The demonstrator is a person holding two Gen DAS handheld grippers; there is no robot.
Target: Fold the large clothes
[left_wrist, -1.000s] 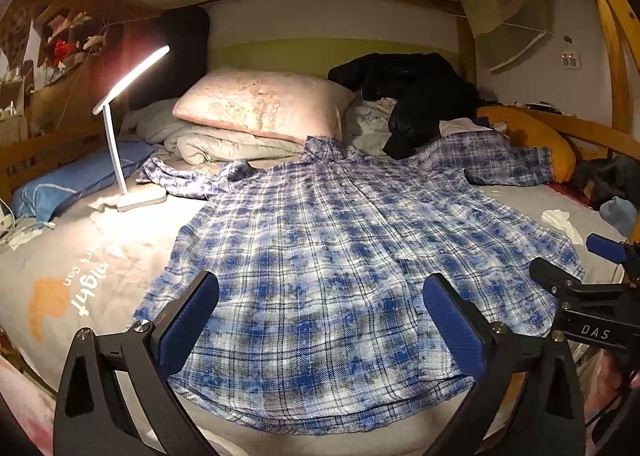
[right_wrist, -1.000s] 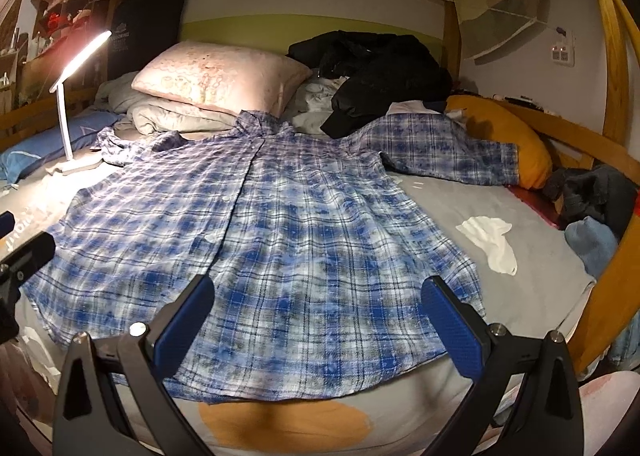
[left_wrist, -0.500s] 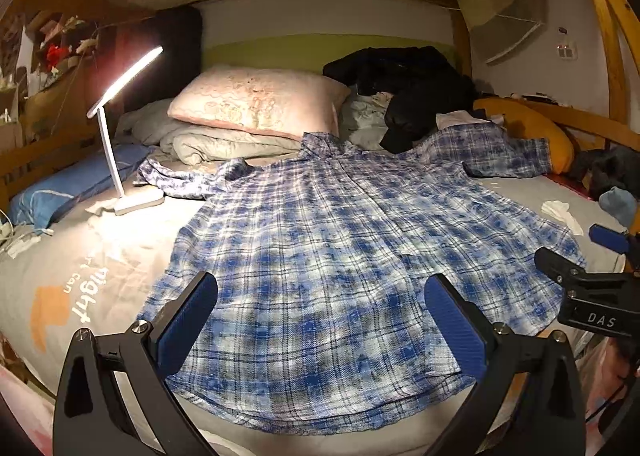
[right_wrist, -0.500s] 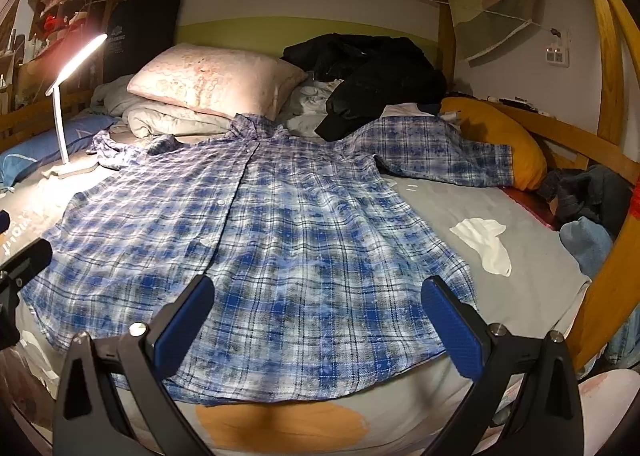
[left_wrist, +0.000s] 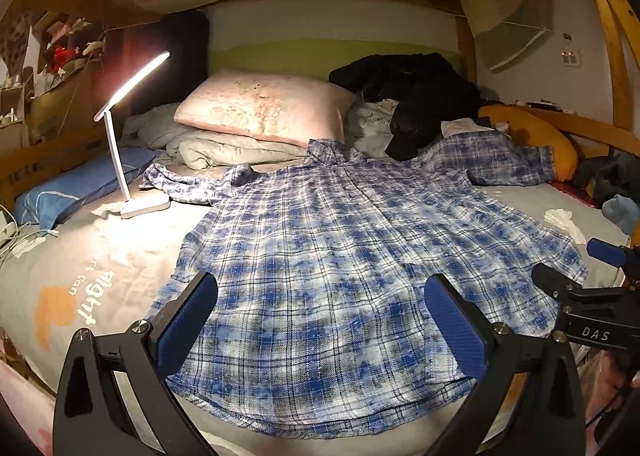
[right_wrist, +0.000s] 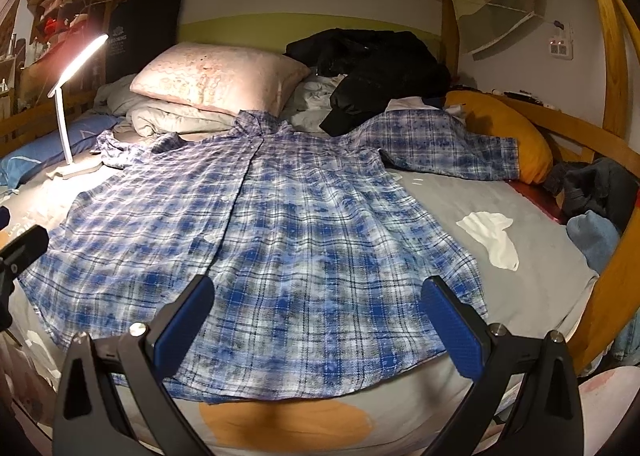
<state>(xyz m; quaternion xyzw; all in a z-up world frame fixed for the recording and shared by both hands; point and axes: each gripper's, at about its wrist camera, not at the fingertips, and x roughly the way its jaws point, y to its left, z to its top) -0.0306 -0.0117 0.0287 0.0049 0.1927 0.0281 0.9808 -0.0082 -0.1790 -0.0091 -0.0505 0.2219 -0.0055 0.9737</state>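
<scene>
A large blue and white plaid shirt lies spread flat on the bed, collar toward the pillows and hem toward me. Its left sleeve is crumpled near the lamp; its right sleeve stretches toward an orange cushion. My left gripper hovers open above the hem with nothing between its blue pads. My right gripper is likewise open above the hem's right half, holding nothing. The right gripper's tip also shows at the right edge of the left wrist view, and the left gripper's tip at the left edge of the right wrist view.
A lit white desk lamp stands on the grey bed sheet at the left. A pink pillow, folded bedding and a black jacket lie behind the collar. A white cloth and an orange cushion lie at the right, by the wooden rail.
Both grippers have drawn back and risen slightly, so the shirt sits a little farther off in each view. The shirt itself has not moved and both jaws stay open.
</scene>
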